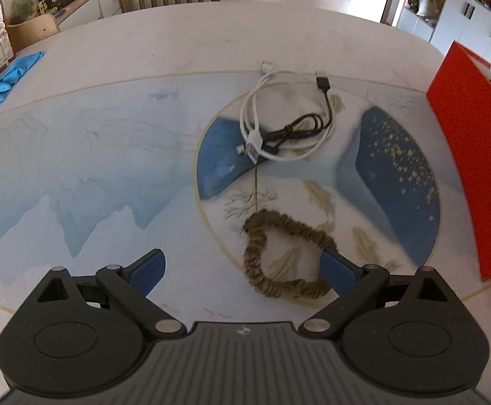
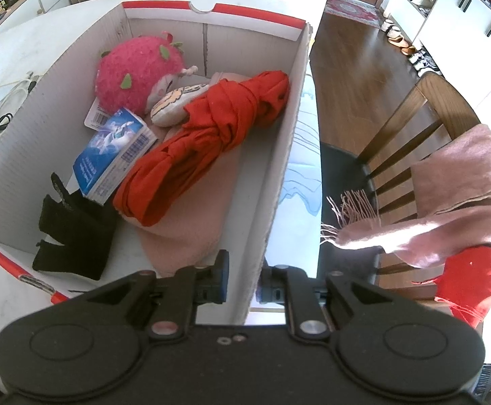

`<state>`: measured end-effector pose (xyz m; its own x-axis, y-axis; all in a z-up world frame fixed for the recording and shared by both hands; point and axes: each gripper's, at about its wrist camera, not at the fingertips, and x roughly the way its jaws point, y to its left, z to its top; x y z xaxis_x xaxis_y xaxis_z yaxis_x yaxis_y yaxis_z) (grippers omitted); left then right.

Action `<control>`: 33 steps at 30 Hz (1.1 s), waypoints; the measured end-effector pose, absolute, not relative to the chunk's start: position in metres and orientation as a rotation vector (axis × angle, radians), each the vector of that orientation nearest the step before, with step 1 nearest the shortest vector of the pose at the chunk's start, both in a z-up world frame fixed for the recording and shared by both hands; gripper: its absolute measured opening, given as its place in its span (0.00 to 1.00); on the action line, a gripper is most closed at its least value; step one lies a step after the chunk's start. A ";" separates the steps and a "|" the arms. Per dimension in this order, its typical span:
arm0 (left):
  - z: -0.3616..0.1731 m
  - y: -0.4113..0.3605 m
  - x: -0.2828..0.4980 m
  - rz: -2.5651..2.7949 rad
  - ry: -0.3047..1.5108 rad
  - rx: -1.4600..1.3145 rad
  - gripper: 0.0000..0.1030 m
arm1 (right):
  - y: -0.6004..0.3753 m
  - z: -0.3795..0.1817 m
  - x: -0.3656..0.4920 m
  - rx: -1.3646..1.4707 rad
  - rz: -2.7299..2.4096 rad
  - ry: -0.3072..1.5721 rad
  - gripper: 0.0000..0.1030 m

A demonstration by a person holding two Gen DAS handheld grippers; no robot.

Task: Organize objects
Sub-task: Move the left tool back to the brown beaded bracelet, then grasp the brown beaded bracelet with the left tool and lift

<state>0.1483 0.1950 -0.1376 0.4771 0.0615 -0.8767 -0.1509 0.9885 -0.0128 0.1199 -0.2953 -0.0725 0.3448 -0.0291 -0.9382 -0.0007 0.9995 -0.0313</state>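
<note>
Tabletop (image 1: 110, 67): brown fuzzy looped scrunchie (image 1: 279, 256)

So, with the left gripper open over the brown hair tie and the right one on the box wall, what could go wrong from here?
1. The hair tie lies off-centre, by the right finger of the left gripper, so closing may catch only one edge and it may slip.
2. The cables lie just beyond, so a forward slide could snag them.
3. The right gripper pinches the box wall; pulling could tip or shift it.
</note>
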 end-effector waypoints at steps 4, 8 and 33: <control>-0.142 0.195 0.144 0.129 1.060 -0.085 0.95 | -0.296 -0.073 0.119 -0.032 -0.024 1.217 0.12; -0.142 0.194 0.142 0.148 1.048 -0.074 0.85 | -0.296 -0.073 0.119 -0.034 -0.024 1.217 0.11; -0.103 0.164 0.143 0.043 0.982 -0.083 0.07 | -0.296 -0.073 0.120 -0.042 -0.022 1.216 0.09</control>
